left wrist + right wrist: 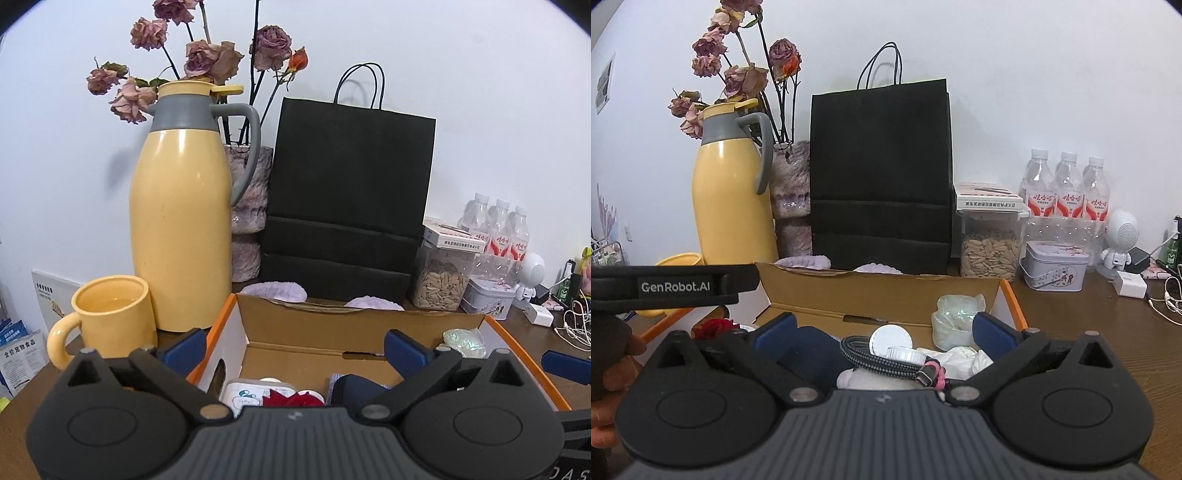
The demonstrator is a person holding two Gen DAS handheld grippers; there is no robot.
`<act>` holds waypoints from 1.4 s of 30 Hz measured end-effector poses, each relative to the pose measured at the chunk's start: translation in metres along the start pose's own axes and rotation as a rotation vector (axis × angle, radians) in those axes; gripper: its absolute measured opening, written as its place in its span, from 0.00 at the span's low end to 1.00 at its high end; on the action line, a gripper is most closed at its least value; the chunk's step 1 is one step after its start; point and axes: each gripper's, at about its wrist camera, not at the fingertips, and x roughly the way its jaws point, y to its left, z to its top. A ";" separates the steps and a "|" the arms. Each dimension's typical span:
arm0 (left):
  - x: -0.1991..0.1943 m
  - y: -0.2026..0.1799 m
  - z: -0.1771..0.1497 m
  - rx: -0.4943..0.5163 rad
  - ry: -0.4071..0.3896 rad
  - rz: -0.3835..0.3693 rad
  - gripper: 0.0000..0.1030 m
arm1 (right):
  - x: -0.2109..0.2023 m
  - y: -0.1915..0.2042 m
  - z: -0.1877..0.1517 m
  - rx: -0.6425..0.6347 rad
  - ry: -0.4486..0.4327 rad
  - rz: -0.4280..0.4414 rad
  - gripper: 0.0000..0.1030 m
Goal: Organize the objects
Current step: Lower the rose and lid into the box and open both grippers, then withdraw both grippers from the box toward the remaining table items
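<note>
An open cardboard box point(325, 326) with orange edges sits on the brown table. My left gripper point(295, 347) stands open over its left half, with nothing between the blue fingers point(186, 345). Below it lie a red item point(291, 400), a white packet point(242, 395) and a dark blue thing point(356, 387). My right gripper point(884, 328) is open over the box's point(882, 291) right half. Under it are a braided cable point(879, 360), white caps point(890, 338), crumpled tissue point(967, 360) and a clear plastic bag point(955, 314). A red rose point(713, 326) lies at the box's left.
Behind the box stand a yellow thermos point(177, 229), a yellow mug point(114, 317), a vase of dried roses point(249, 206) and a black paper bag point(347, 206). A seed jar point(991, 247), water bottles point(1067, 188), a tin point(1054, 266) and chargers with cables point(1130, 284) fill the right.
</note>
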 end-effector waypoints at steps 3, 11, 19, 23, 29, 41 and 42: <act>-0.002 0.000 -0.002 0.010 -0.002 -0.002 1.00 | 0.001 -0.001 -0.001 0.004 0.002 -0.005 1.00; -0.013 0.008 -0.008 0.014 -0.015 -0.002 1.00 | -0.009 0.002 -0.003 -0.013 -0.009 -0.010 1.00; -0.043 0.019 -0.016 0.027 -0.053 -0.016 1.00 | -0.036 0.011 -0.006 -0.057 -0.041 0.007 1.00; -0.061 0.024 -0.027 0.055 -0.063 -0.026 1.00 | -0.051 0.015 -0.016 -0.080 -0.048 0.003 1.00; -0.082 0.028 -0.045 0.098 -0.060 -0.017 1.00 | -0.067 0.020 -0.031 -0.092 -0.035 0.014 1.00; -0.103 0.043 -0.079 0.129 0.013 0.025 1.00 | -0.089 0.034 -0.064 -0.108 0.023 0.042 1.00; -0.104 0.044 -0.081 0.128 0.020 0.032 1.00 | -0.089 0.035 -0.066 -0.108 0.030 0.043 1.00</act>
